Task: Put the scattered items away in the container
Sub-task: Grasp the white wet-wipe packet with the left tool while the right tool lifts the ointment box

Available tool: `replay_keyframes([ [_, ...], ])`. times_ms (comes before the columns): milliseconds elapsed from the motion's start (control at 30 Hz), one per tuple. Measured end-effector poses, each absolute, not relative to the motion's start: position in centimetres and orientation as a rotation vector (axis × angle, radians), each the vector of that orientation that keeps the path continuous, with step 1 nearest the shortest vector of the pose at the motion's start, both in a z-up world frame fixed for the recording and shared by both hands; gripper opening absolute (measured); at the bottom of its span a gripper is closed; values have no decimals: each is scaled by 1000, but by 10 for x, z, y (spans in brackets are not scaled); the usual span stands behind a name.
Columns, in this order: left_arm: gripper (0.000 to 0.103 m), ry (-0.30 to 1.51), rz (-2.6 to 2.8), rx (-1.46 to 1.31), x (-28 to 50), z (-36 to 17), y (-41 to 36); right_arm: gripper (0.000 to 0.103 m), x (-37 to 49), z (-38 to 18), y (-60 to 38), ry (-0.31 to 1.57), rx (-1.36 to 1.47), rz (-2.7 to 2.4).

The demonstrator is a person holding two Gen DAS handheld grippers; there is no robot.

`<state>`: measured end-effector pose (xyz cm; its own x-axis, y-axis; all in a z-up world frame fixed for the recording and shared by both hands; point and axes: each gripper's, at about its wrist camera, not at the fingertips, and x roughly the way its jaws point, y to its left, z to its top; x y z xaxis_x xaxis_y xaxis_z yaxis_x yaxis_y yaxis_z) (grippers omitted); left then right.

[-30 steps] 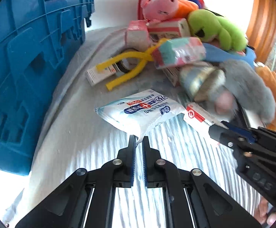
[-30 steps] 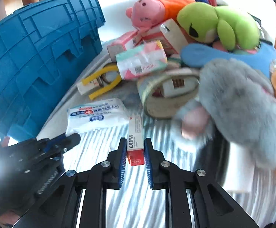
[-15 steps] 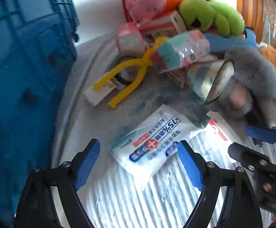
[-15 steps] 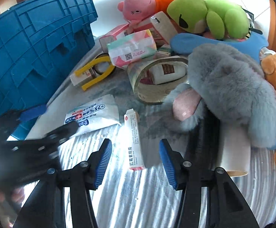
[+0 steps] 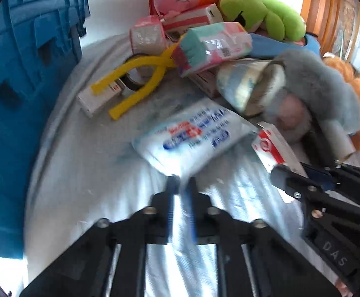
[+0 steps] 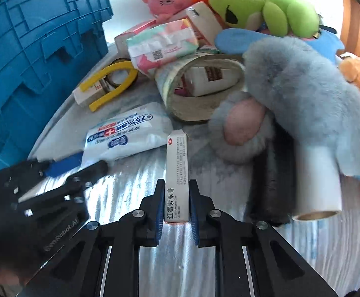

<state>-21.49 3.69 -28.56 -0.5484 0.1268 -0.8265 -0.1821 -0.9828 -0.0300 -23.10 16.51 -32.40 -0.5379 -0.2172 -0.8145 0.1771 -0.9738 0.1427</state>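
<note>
Ointment box [image 6: 177, 175] lies lengthwise between the right hand-held gripper [image 6: 176, 203] pads, clamped; left hand-held gripper [image 5: 181, 185] pinches the wipes pack [image 5: 192, 138] corner. Blue crate [image 6: 41, 49] sits far left, nearer the left hand.

Black claw [image 6: 176, 198] linkages; blue pads [image 6: 159, 212]; silver screws.
</note>
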Motion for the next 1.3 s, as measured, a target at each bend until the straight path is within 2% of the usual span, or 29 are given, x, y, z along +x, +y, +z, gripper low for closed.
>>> replay_keyframes([
  [233, 5, 49, 2657, -1292, -193, -246, 36, 18, -219, -294, 175, -52, 1287, -2584],
  [333, 6, 87, 2655, -1245, -192, -230, 39, 18, -216, -286, 184, -56, 1277, -2589],
  [400, 30, 139, 2662, -1266, -202, -232, 43, 18, -214, -284, 190, -96, 1281, -2583],
  [433, 65, 162, 2663, -1275, -208, -235, 44, 18, -212, -284, 192, -108, 1278, -2587],
  [467, 83, 183, 2671, -1267, -213, -237, 45, 18, -211, -284, 193, -118, 1277, -2594],
  [733, 84, 365, 2512, -1225, -252, -275, 53, 18, -204, -300, 193, -258, 1321, -2677],
  [800, 84, 367, 2448, -1267, -265, -291, 52, 18, -204, -305, 190, -294, 1335, -2721],
  [867, 91, 334, 2426, -1246, -269, -298, 49, 18, -204, -312, 185, -332, 1355, -2757],
  [1000, 91, 277, 2406, -1210, -269, -303, 43, 18, -208, -330, 173, -365, 1395, -2809],
  [1100, 79, 282, 2399, -1190, -264, -303, 45, 18, -208, -329, 167, -359, 1381, -2875],
  [1167, 67, 291, 2397, -1174, -258, -303, 48, 20, -207, -329, 165, -351, 1390, -2893],
  [1233, 59, 296, 2401, -1163, -252, -303, 49, 20, -203, -329, 165, -337, 1400, -2915],
  [1300, 54, 332, 2416, -1149, -242, -302, 50, 18, -198, -329, 167, -343, 1409, -2922],
])
